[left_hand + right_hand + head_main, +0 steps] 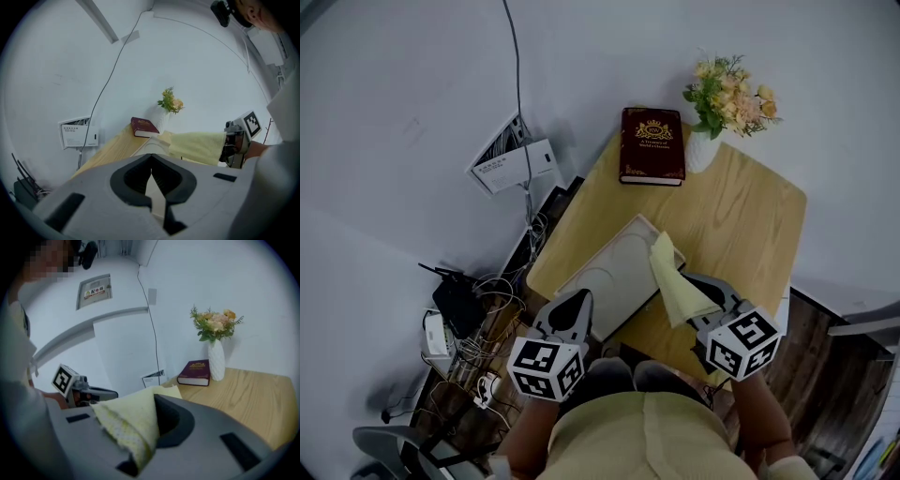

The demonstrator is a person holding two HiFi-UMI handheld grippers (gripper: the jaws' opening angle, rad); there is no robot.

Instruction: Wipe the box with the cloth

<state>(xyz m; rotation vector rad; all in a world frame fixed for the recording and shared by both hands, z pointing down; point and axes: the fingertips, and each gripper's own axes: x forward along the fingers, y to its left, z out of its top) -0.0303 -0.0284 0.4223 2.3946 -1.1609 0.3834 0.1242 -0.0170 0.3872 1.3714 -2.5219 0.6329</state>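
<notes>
White wall closes off the far side, and a pale wooden bench (741,216) carries everything. The left tool (578,303) appears to be shut on the near rim of the box (614,272), with a thin pale edge showing between its pads. The right tool (698,286) is clamped on one end of the yellow cloth (675,281), which fills the gap between its jaws.

From the left tool the box runs straight ahead, its long axis pointing away towards the far end of the bench. Its shallow recessed face is turned up. It lies at the bench's near edge, just left of the right tool. The cloth reaches forward from the right tool, and its free end is over the box's nearer long side.

The box looks light, stiff, thin-walled and smooth, so it would probably slide under a wiping stroke. The raised rim at the near end seems the sound place to hold it. The cloth is soft and limp, and a pinch at one end leaves plenty free to drag.

Beyond the box, well ahead of both tools, lie a dark red book (652,145) and a white vase of flowers (722,103).
</notes>
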